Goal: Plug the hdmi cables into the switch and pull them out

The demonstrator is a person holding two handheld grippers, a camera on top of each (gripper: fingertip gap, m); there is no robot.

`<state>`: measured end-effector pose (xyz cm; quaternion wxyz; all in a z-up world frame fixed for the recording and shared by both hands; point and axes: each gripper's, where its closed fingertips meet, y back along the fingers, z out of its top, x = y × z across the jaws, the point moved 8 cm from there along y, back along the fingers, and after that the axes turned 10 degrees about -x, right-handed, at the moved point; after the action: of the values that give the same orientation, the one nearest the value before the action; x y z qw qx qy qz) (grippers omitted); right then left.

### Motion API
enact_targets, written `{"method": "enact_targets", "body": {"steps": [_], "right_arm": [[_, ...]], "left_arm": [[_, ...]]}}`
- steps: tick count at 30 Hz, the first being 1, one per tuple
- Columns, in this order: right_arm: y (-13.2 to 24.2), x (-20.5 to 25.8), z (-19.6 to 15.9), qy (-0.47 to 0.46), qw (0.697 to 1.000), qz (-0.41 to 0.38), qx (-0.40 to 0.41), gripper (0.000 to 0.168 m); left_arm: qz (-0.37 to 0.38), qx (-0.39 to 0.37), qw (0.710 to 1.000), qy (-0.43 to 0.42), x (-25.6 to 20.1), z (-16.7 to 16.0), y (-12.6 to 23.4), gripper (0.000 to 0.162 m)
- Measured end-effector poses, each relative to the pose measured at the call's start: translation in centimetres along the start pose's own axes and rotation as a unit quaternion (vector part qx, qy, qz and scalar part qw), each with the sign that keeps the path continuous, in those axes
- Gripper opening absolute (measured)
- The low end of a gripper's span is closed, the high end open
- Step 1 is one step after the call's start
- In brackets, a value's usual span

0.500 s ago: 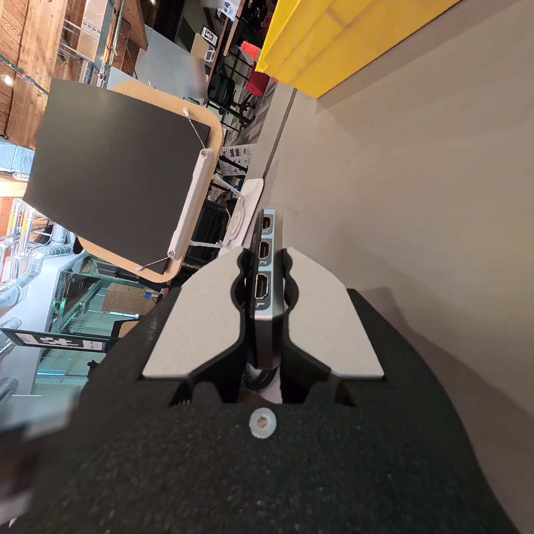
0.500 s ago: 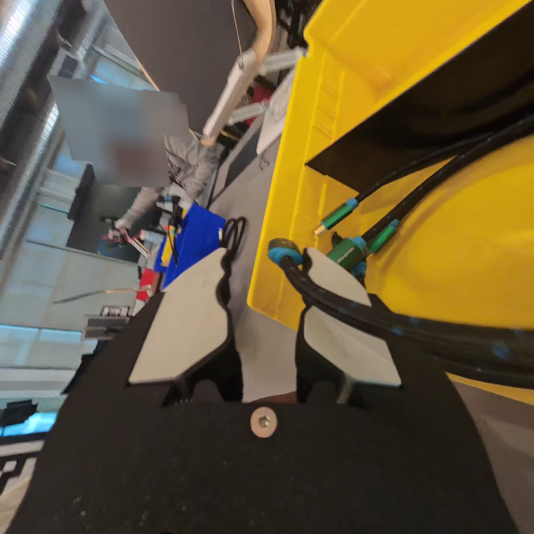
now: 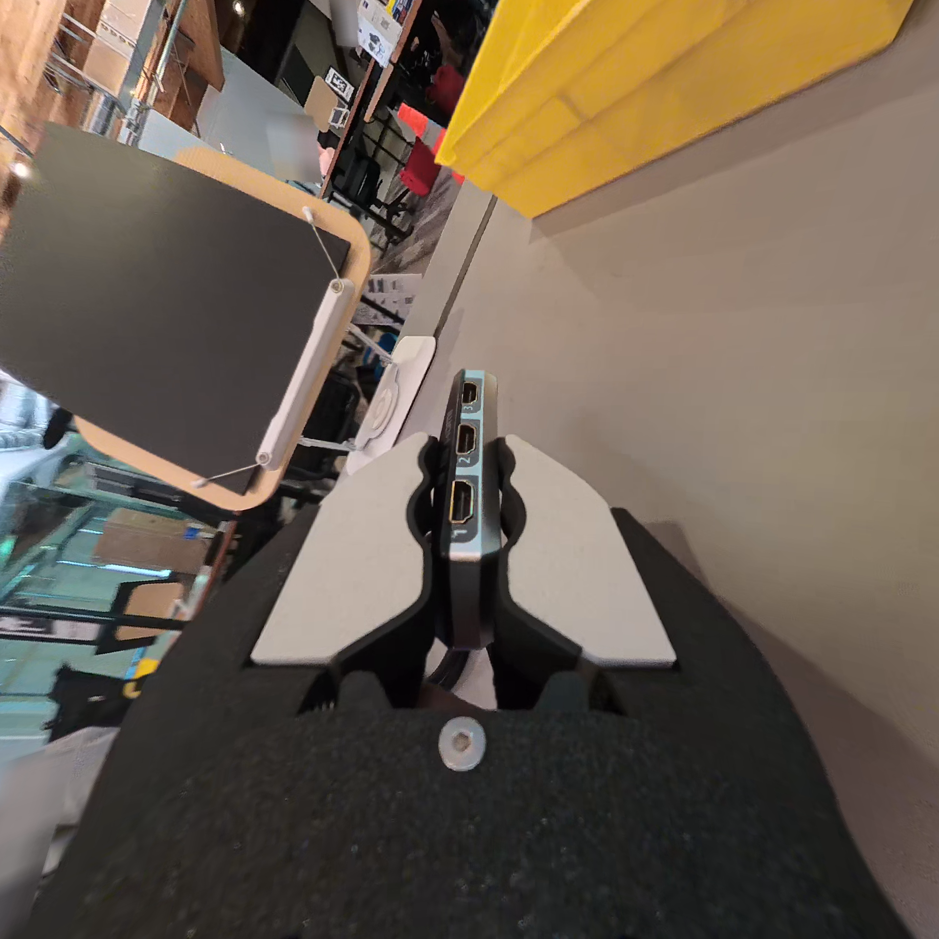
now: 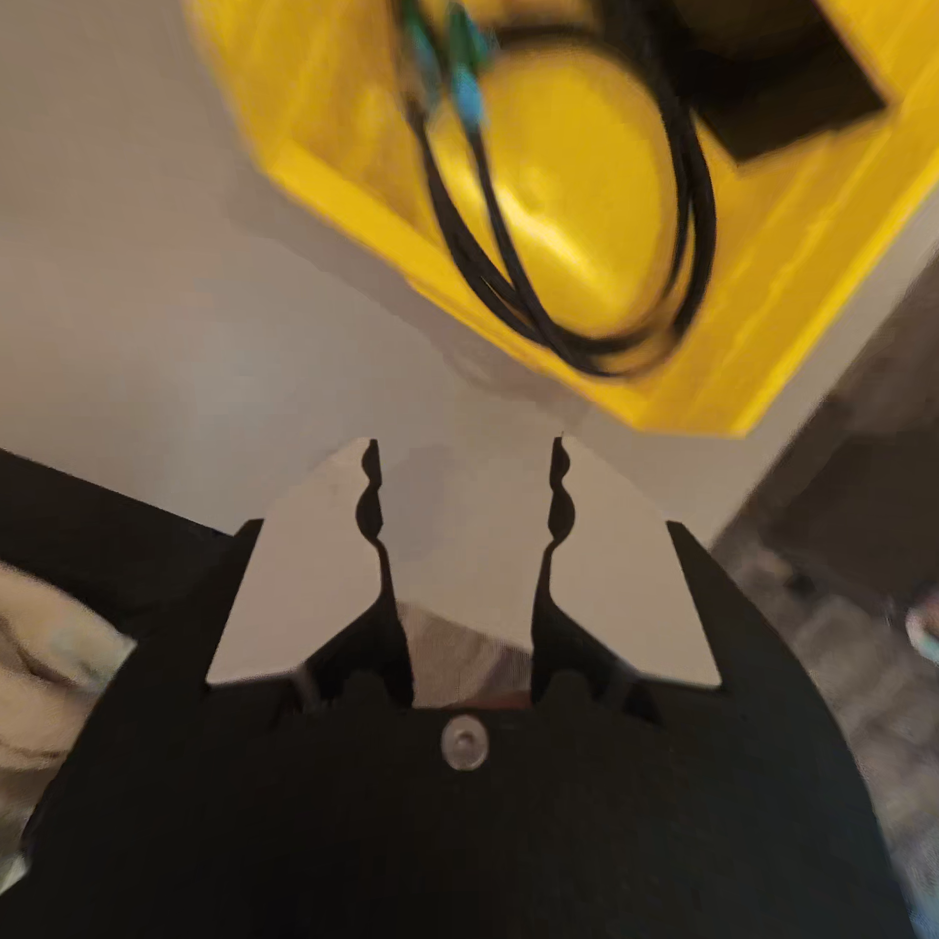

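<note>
While gripped, switch [image 3: 467, 488] near table edge [image 3: 460, 284].

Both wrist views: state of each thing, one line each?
Left tongs: shut on switch.
Switch: held on edge, three ports showing, all empty.
Right tongs: open, empty, over the table.
Cables: coiled in the bin, unplugged.
Bin: on the table, open top.

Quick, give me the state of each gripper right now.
Left gripper: shut on the HDMI switch, all three ports empty.
Right gripper: open, holding nothing, above the grey table near the yellow bin.
</note>
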<state>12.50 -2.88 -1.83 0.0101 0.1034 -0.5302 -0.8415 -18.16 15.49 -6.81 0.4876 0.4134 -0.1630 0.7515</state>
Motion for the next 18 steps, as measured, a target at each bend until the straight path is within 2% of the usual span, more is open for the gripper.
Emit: {"method": "enact_targets", "body": {"steps": [1, 3, 5, 7, 8, 10, 12, 15, 17, 18], "right_arm": [[0.2, 1.6, 1.2, 0.018, 0.997, 0.038, -0.065, 0.061], [0.6, 5.7, 3.8, 0.06, 0.965, 0.138, -0.213, 0.057], [0.8, 10.0, 6.1, 0.084, 0.901, 0.252, -0.342, 0.052], [0.5, 13.4, 8.0, 0.087, 0.838, 0.34, -0.418, 0.047], [0.0, 14.6, 9.1, 0.077, 0.818, 0.372, -0.432, 0.048], [-0.9, 16.8, 11.3, 0.064, 0.797, 0.414, -0.436, 0.053], [-1.5, 18.4, 13.3, 0.07, 0.784, 0.423, -0.449, 0.055], [-2.5, 20.7, 15.4, 0.096, 0.785, 0.427, -0.439, 0.054], [-2.5, 21.8, 16.2, 0.099, 0.775, 0.441, -0.442, 0.043], [-2.6, 22.3, 16.5, 0.097, 0.776, 0.443, -0.438, 0.044]], "left_arm": [[-0.011, -0.013, 0.999, 0.03, 0.6, 0.3, 0.3, 0.022], [-0.045, -0.055, 0.99, 0.119, 2.1, 1.2, 1.2, 0.022], [-0.11, -0.116, 0.964, 0.212, 3.5, 2.2, 2.5, 0.021], [-0.181, -0.179, 0.922, 0.292, 4.9, 3.3, 4.1, 0.022], [-0.198, -0.207, 0.901, 0.325, 5.6, 3.7, 4.9, 0.022], [-0.213, -0.257, 0.863, 0.379, 7.2, 4.5, 6.2, 0.022], [-0.21, -0.286, 0.84, 0.41, 8.5, 4.9, 7.1, 0.022], [-0.203, -0.303, 0.829, 0.425, 9.2, 5.2, 7.7, 0.022], [-0.198, -0.307, 0.826, 0.428, 9.2, 5.2, 7.9, 0.022], [-0.199, -0.31, 0.823, 0.433, 9.0, 5.2, 7.8, 0.022]]}}
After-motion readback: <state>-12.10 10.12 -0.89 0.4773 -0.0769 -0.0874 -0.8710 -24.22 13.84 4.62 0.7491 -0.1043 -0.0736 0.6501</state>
